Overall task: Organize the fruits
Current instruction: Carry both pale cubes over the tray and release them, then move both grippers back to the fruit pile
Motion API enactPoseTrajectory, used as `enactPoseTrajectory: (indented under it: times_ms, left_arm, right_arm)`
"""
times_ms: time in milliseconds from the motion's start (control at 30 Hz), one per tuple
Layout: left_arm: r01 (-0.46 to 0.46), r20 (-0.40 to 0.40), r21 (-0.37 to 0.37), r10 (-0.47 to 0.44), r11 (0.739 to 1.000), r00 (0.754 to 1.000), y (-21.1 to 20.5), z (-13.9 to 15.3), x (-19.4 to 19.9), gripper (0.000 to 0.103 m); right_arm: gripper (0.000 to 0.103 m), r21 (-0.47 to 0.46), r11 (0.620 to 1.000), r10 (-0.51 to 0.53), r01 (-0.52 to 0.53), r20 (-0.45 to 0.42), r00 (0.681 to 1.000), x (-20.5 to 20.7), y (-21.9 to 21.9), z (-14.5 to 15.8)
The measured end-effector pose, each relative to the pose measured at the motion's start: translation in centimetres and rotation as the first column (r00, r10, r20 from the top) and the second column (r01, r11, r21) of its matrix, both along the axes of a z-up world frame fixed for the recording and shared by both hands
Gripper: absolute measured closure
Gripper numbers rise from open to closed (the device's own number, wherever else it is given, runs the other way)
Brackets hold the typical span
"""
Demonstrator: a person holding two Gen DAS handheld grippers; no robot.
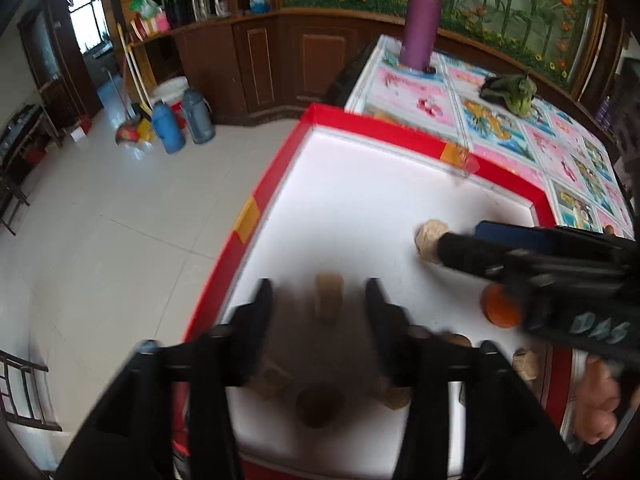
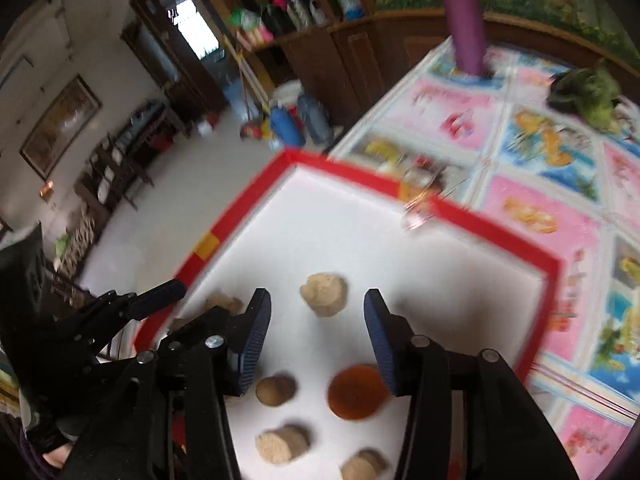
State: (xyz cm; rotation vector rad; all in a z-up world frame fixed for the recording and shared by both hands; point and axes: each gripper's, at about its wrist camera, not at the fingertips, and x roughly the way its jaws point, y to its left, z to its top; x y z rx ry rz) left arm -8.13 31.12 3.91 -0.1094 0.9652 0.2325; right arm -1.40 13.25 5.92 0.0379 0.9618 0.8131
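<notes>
- We see a white tray (image 2: 460,264) with a red rim (image 2: 240,216); its far half is bare up to the far corner.
- Tan netted fruits (image 2: 324,294) and one orange fruit (image 2: 357,393) cluster along the near edge, apart from each other.
- Left gripper (image 1: 320,300): jaws wide apart, empty, above a tan fruit (image 1: 329,298).
- Right gripper (image 2: 318,312): jaws wide apart, holding nothing.

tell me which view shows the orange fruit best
The right wrist view: the orange fruit lies whole between the open fingers, only blurred. In the left wrist view the right gripper covers part of it.
</notes>
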Motion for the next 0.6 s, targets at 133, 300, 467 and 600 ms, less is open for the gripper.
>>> enactPoseTrajectory:
  times_ms: [133,300,467,600]
  left_arm:
    - [0.028,0.051,0.026,-0.029,0.999,0.998,-1.4,2.0,-0.8,0.041]
    - [0.117,0.114,0.039,-0.121,0.992,0.986,-5.6,4.7,-1.1,0.033]
    - [0.252,0.125,0.034,-0.254,0.967,0.959,-12.2,5.3,-0.5,0.030]
    - [0.355,0.107,0.027,-0.356,0.934,0.928,-17.5,4.7,0.3,0.030]
  right_arm:
    - [0.047,0.052,0.997,-0.057,0.056,0.025,0.998,0.1,-4.6,1.3]
    - [0.047,0.070,0.984,-0.166,0.162,0.043,0.985,0.5,-12.1,1.8]
    - [0.047,0.042,0.952,-0.305,0.303,0.081,0.949,-0.3,-21.2,0.9]
    - [0.046,-0.057,0.898,-0.430,0.437,0.109,0.897,0.6,-27.9,-1.7]
